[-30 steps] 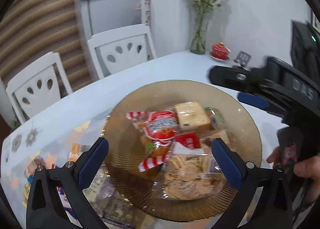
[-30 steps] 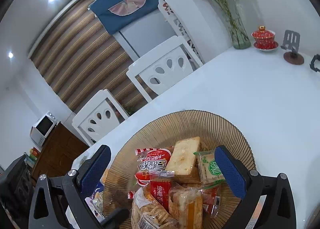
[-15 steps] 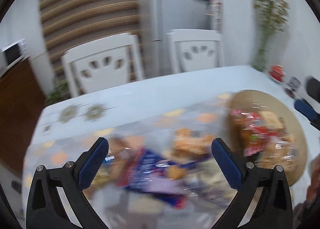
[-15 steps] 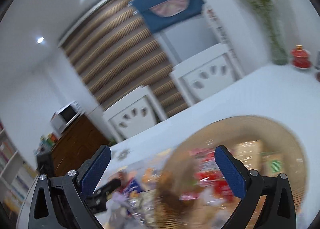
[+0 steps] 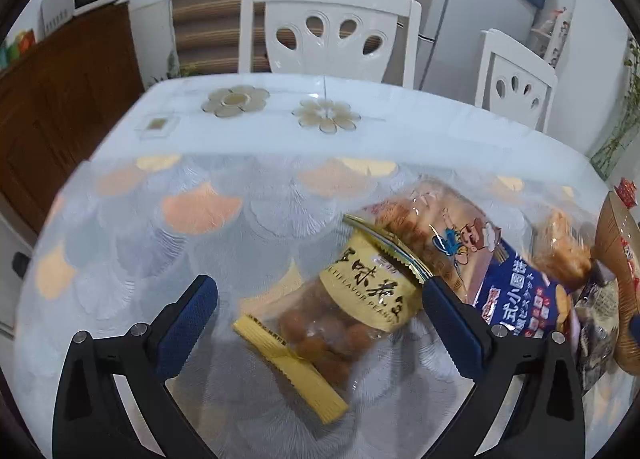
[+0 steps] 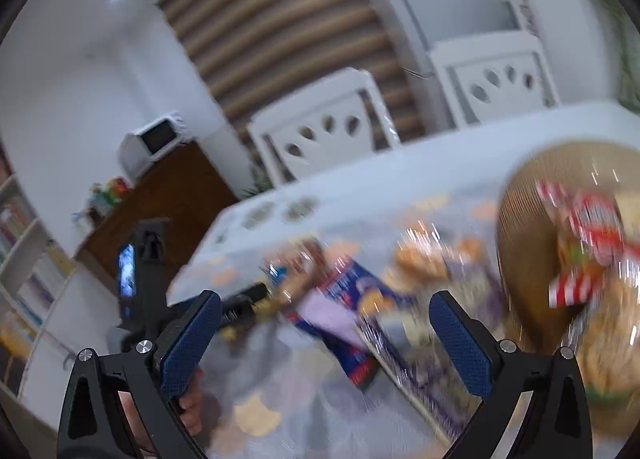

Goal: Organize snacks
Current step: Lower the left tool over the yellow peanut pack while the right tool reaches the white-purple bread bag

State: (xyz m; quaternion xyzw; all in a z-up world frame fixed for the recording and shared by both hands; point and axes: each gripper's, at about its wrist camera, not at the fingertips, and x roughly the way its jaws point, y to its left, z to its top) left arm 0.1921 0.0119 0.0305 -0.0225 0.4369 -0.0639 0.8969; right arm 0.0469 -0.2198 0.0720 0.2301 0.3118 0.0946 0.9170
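Two white chairs stand behind the table, whose patterned cover carries the loose snacks; one amber ribbed plate at the right already holds a pile of packets. Judging by that, the step in hand is fetching the next loose packet for the plate. Still on the cloth I count two clear ones: one big blue biscuit bag and, lying partly against it, one smaller peanut packet with a gold label. Perhaps two or three more lie beside the plate's rim, but blur and cropping make that count unsure.

The left gripper hangs just above the peanut packet with its fingers spread wide on either side, grasping nothing. The right gripper is likewise spread wide and empty, above the blue bag in a smeared view.

Next the left one should descend, straddle the packet's narrow width and close gently, since the film looks slippery.
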